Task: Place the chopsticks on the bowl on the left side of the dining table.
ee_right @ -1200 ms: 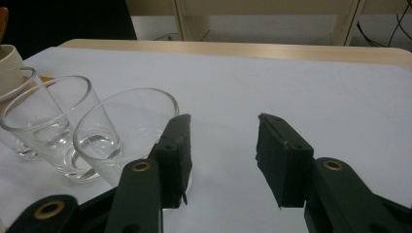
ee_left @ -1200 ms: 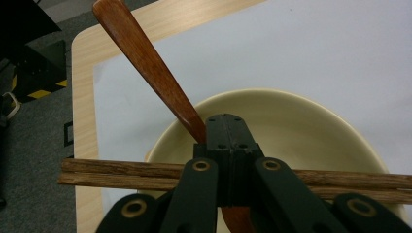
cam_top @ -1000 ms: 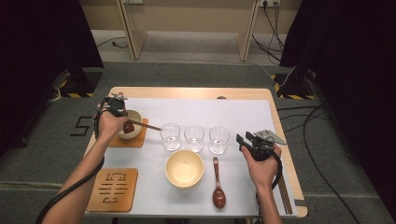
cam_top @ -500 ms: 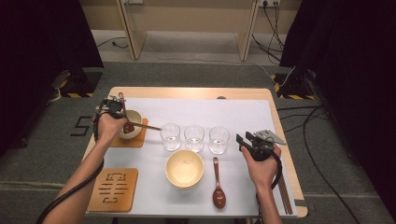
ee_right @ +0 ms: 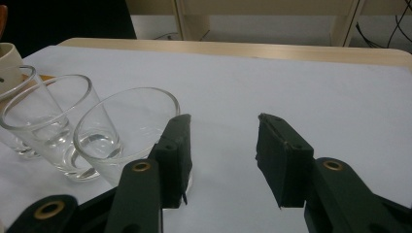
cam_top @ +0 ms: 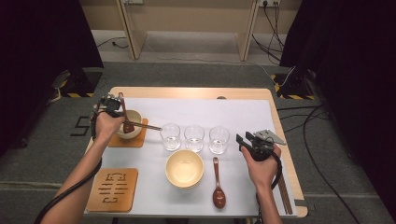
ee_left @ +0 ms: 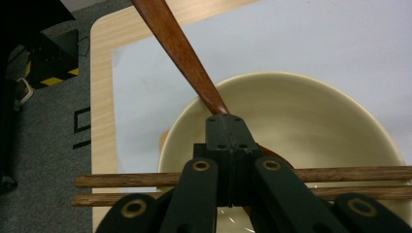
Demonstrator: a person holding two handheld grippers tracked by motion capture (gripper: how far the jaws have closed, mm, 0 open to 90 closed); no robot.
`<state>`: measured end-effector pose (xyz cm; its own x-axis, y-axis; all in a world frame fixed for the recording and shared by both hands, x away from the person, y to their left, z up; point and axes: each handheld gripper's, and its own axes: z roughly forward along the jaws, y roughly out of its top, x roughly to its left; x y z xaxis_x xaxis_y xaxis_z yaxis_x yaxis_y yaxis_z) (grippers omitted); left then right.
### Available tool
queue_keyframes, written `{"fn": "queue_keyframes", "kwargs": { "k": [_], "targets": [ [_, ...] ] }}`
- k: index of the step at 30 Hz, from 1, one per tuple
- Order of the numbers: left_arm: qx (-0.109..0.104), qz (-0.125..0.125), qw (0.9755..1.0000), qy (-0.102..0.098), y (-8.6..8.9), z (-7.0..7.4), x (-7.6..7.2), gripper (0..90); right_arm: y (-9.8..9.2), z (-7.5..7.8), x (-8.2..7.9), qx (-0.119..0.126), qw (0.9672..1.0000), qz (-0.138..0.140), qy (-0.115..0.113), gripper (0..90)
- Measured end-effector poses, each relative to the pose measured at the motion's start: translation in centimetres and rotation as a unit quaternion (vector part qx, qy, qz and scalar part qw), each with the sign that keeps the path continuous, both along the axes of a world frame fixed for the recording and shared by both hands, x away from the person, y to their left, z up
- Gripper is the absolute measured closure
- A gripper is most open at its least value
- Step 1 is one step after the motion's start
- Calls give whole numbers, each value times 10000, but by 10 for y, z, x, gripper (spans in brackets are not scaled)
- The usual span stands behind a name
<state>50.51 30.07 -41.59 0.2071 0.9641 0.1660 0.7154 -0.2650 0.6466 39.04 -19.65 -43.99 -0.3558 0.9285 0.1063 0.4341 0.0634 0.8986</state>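
left gripper (ee_left: 227,145) clamping spoon (ee_left: 180,51), spoon's bowl end hidden

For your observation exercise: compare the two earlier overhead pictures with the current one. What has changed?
Nothing visibly changed. The left gripper remains shut on the wooden spoon over the small bowl; the right gripper stays open beside the glasses.

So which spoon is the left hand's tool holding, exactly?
Start at the white mat and go to its far left corner, where a small cream bowl sits on an orange coaster. The held spoon stands in that bowl; the other spoon lies flat.
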Motion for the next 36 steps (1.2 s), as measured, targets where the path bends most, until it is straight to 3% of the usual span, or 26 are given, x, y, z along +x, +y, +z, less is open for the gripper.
{"fn": "queue_keyframes", "kwargs": {
  "k": [20, 36],
  "targets": [
    [48, 181, 9993, 313, 5, -4, -2, 894, 1, 0, 0, 0, 10000, 10, 7, 566],
    [-47, 195, 9992, 356, 7, -6, -5, 894, 2, -1, 0, 4, 10000, 17, 27, 566]
  ]
}}
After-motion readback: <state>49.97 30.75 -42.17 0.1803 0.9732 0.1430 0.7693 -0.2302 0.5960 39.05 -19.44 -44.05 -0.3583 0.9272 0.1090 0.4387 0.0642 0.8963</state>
